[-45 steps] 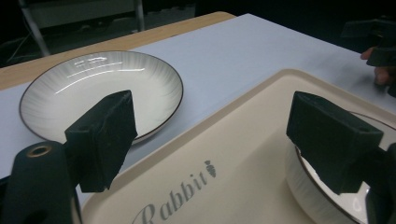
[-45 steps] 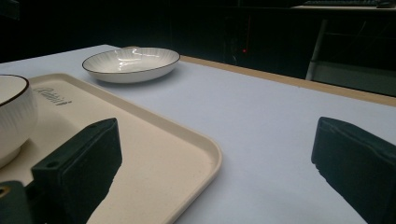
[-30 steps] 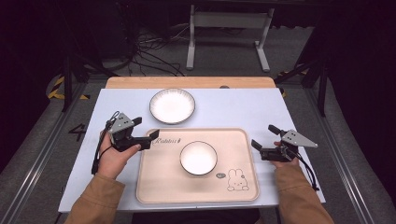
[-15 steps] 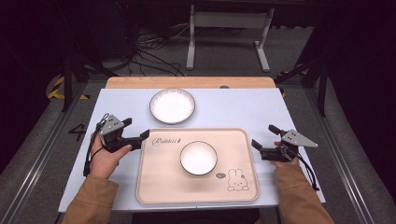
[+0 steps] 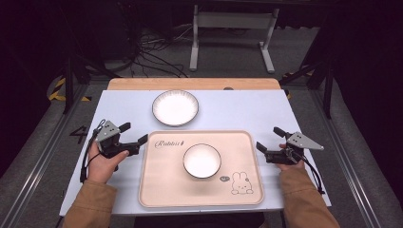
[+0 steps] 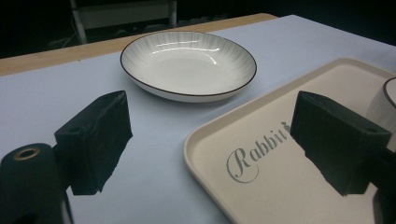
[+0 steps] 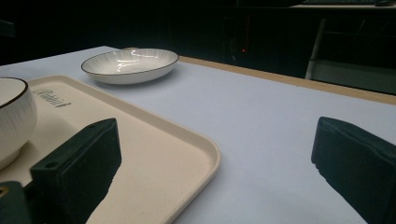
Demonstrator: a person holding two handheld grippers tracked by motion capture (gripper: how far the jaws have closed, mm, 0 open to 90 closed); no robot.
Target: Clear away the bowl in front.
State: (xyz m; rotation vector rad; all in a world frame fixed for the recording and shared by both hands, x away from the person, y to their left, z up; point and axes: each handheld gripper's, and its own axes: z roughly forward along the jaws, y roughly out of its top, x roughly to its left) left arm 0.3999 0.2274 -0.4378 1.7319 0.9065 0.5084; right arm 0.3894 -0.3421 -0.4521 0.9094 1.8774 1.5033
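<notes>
Both tongs stand spread wide and hold nothing. Left tongs [image 5: 132,133] sit just off the left edge of the tray [image 5: 157,190], jaws pointing toward it; in the left gripper view one jaw hangs over the pale counter [image 6: 154,135] and the other over the tray's near corner, with neither seen to touch anything. Right tongs [image 5: 270,139] hover at the tray's right edge, jaws aimed inward across it; in the right gripper view one jaw lies over the tray's surface and the other over bare counter, the tray's rounded corner between them.

Ahead of the left tongs, grey script on the tray reads "Rabbit" [image 6: 261,151], the same word appearing at the tray's upper left in the high view; a small drawn rabbit [image 5: 241,183] sits on the corner of the tray nearest the right forearm.

Between the two tongs, well apart from each, a white bowl [image 5: 202,160] with a dark rim stands upright near the middle of the tray. Beyond the left tongs, off the tray on the counter, lies a shallow white plate [image 5: 175,107] with a dark rim, right way up. Both are round, so neither has a long axis. The tray's long side runs from one pair of tongs to the other.
</notes>
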